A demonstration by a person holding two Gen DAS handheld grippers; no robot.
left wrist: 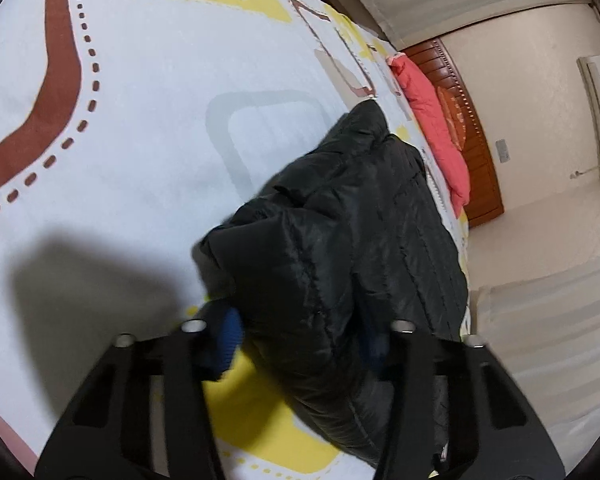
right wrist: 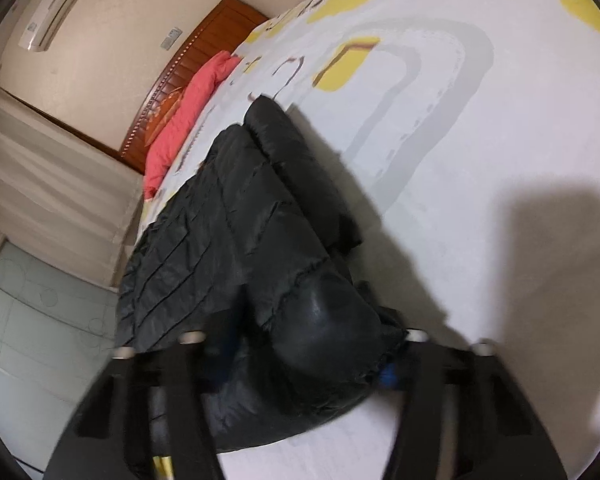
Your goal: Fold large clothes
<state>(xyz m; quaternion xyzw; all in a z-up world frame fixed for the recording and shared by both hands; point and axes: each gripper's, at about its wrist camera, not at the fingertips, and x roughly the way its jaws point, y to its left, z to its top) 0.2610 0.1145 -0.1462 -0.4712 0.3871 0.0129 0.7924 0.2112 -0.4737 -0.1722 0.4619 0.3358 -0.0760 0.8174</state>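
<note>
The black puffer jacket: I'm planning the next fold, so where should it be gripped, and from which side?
Probably the thick near edge of the black puffer jacket, from the bed's open side. There it bunches into a raised roll, the rest lying flat on the bedsheet. The left gripper and right gripper already pinch that roll.

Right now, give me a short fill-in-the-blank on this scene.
1. Both grippers' jaws are closed on a quilted jacket coloured ____.
2. The jacket lies on a patterned ____.
3. The folded bedding near the wooden headboard is coloured ____.

Missing words: black; bedsheet; pink
</note>
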